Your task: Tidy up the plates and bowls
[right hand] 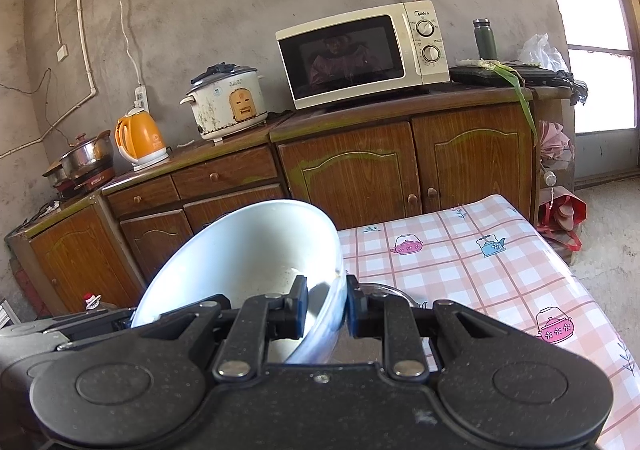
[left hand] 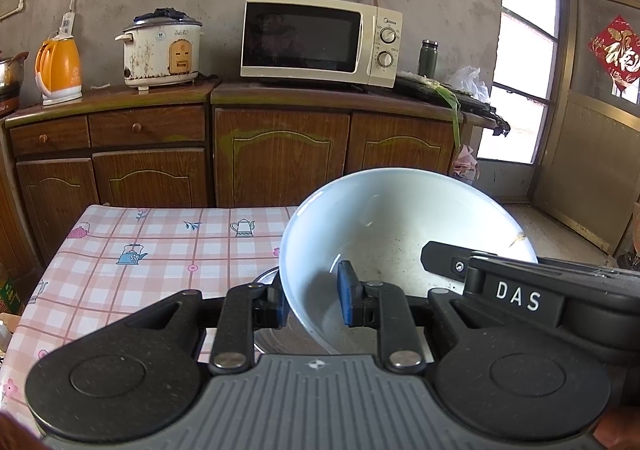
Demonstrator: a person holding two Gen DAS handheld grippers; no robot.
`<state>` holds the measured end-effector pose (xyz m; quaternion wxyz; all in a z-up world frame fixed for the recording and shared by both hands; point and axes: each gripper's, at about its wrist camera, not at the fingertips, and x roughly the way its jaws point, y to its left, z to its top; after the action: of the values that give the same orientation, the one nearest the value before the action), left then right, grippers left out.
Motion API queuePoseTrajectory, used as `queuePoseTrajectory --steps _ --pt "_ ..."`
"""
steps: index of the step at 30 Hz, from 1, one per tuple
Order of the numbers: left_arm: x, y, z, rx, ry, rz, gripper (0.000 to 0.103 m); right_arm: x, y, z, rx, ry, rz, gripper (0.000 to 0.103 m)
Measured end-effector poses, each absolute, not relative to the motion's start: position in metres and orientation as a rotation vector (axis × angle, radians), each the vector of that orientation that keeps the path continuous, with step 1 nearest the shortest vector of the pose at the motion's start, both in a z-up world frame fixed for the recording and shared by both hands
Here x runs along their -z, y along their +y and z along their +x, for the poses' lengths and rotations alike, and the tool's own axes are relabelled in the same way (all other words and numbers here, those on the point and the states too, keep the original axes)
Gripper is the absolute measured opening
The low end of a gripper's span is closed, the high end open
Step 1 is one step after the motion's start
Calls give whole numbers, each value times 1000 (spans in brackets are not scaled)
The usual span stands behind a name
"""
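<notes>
A large white bowl [left hand: 384,217] hangs tilted above the checked table [left hand: 132,282], held from both sides. My left gripper [left hand: 312,298] is shut on its near left rim, the blue pad [left hand: 347,292] inside the bowl and the other finger outside. The right gripper [left hand: 444,262] reaches onto the opposite rim. In the right wrist view my right gripper [right hand: 326,306] is shut on the bowl [right hand: 248,250] at its right rim, one finger inside and one outside. A metal dish rim [right hand: 386,288] shows on the table just under the bowl, also visible as a metal rim [left hand: 266,277].
Wooden cabinets [left hand: 276,153] stand behind the table, carrying a microwave [left hand: 316,39], a rice cooker [left hand: 160,49] and an orange kettle [left hand: 58,67]. The table's pink cloth [right hand: 460,262] stretches right of the bowl. A door and window [left hand: 524,61] are at the right.
</notes>
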<state>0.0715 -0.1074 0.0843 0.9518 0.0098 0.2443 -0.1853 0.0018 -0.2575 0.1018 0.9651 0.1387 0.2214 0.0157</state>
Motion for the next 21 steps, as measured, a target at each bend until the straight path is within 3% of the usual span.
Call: queuePoseTrajectory --steps 21 --pt "-75 -106 70 378 518 24 23 -96 -259 5 -33 476 288 26"
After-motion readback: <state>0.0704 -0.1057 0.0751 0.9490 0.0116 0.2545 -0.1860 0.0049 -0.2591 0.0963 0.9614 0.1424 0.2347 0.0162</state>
